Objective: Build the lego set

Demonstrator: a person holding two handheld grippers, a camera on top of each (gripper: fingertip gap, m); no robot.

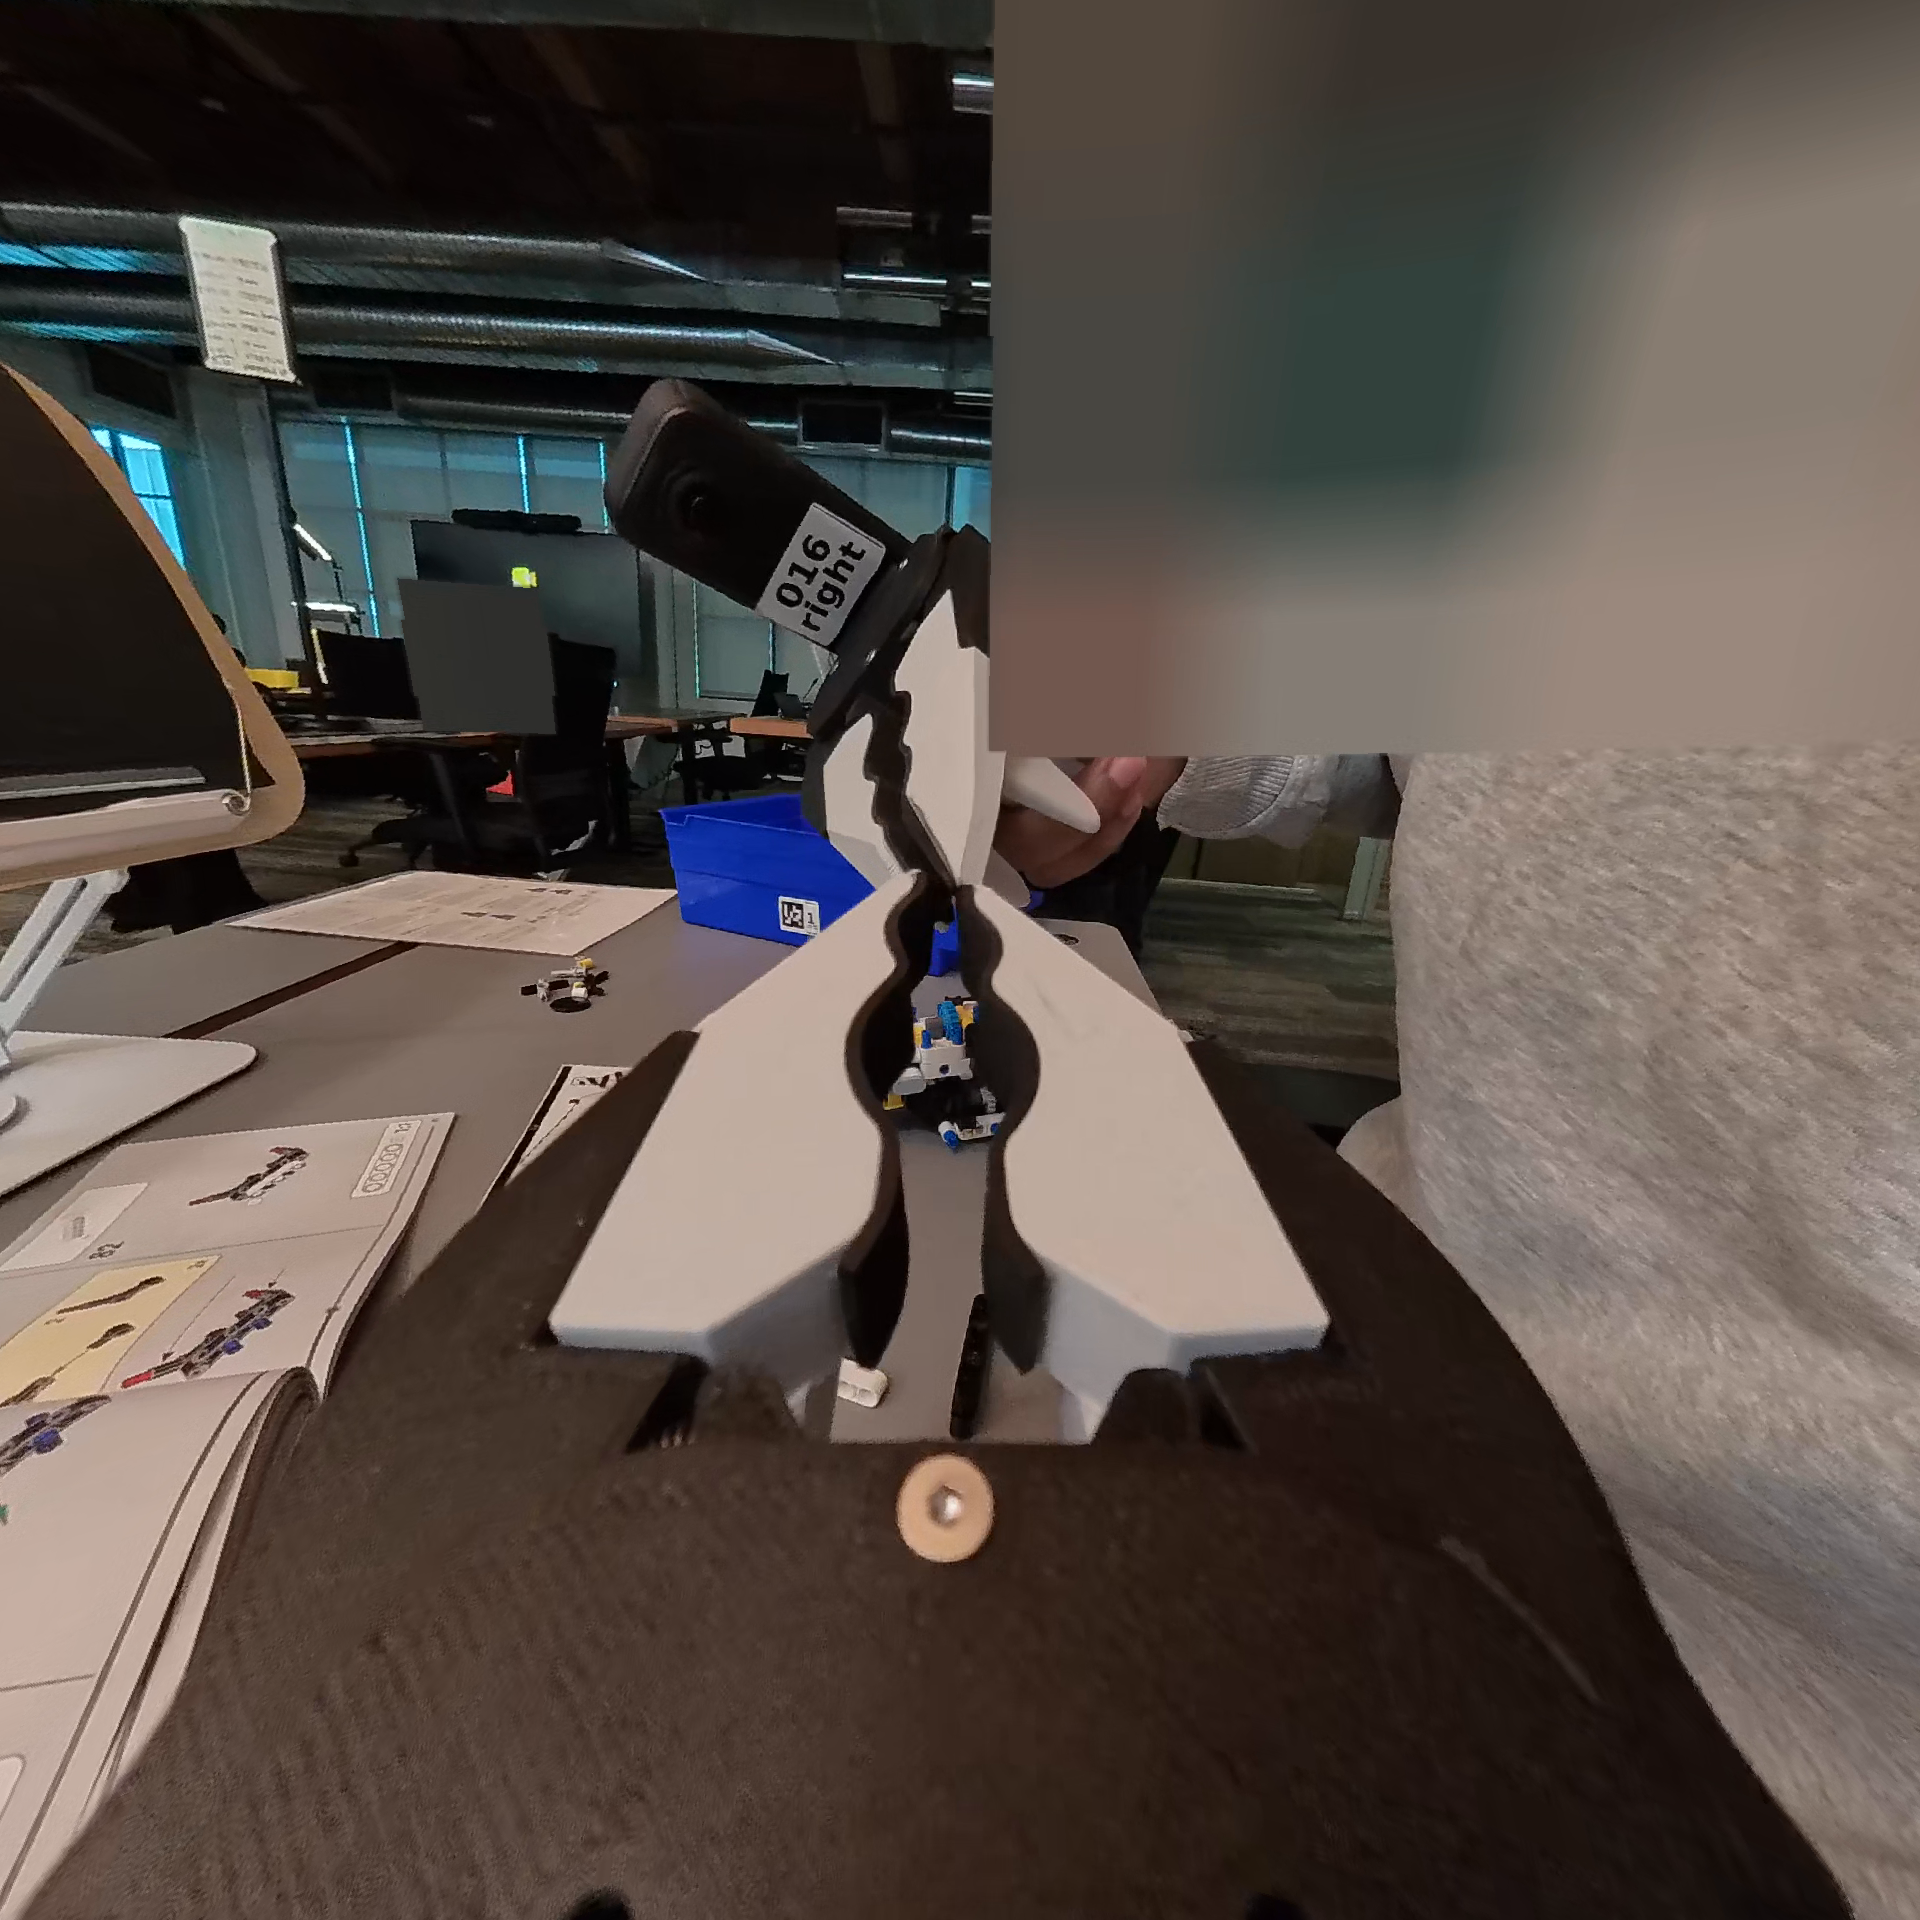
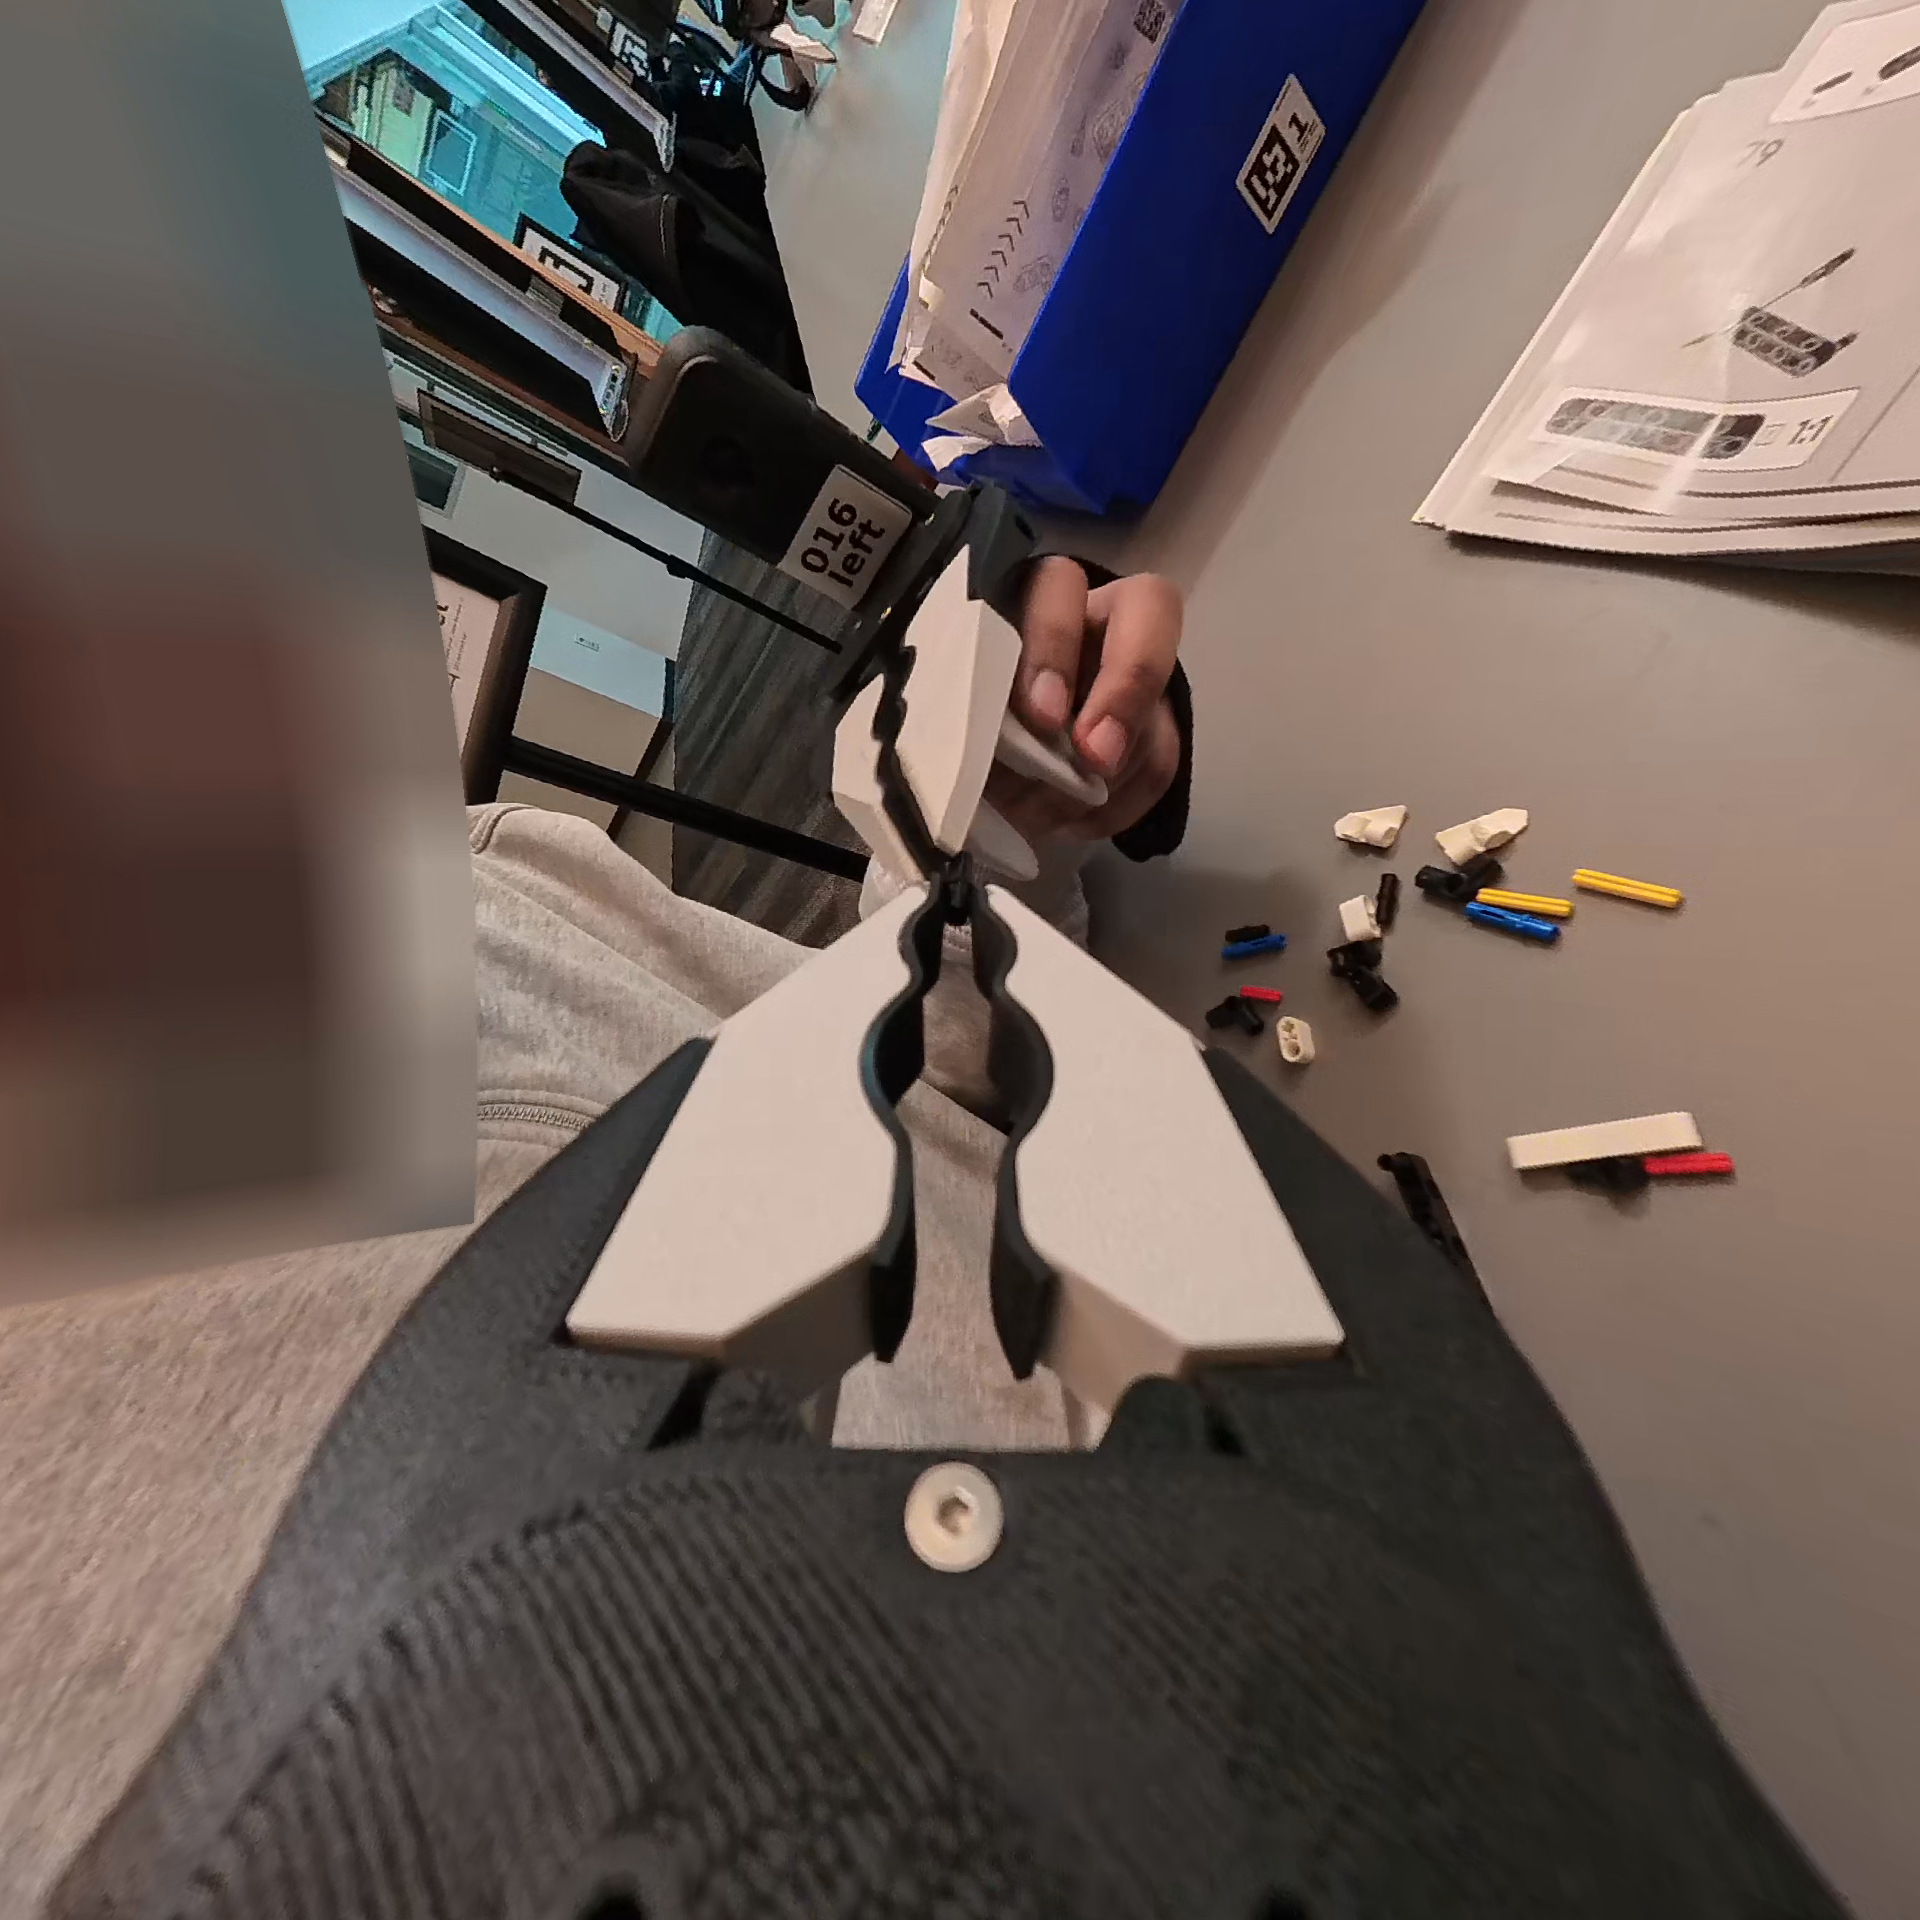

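My left gripper (image 1: 940,891) and right gripper (image 2: 951,899) meet tip to tip in the air, both shut. A small black lego piece (image 2: 954,881) is pinched at the meeting point; in the left wrist view it is too small to make out. The right gripper (image 1: 951,873) comes down from above in the left wrist view, and the left gripper (image 2: 938,857) does the same in the right wrist view. A partly built white, blue and yellow model (image 1: 948,1070) sits on the grey table (image 1: 416,1039) behind my left fingers. Loose pieces lie on the table to the right: a yellow axle (image 2: 1626,888), a blue pin (image 2: 1512,920), a white beam (image 2: 1605,1138) and a red axle (image 2: 1688,1164).
A blue bin (image 1: 748,862) holding paper bags stands at the back; it also shows in the right wrist view (image 2: 1143,260). An open instruction booklet (image 1: 156,1299) lies at the left, more pages (image 2: 1714,312) at the right. A monitor stand (image 1: 104,1070) and a small sub-assembly (image 1: 566,982) are on the table. A person's grey sweater (image 1: 1662,1143) is close by. The tips of both grippers are at nearly the same place. The white beam (image 2: 1605,1138) is about 15 cm from my right fingertips. Both grippers' tips are roughly 20 cm from the yellow axle (image 2: 1626,888).
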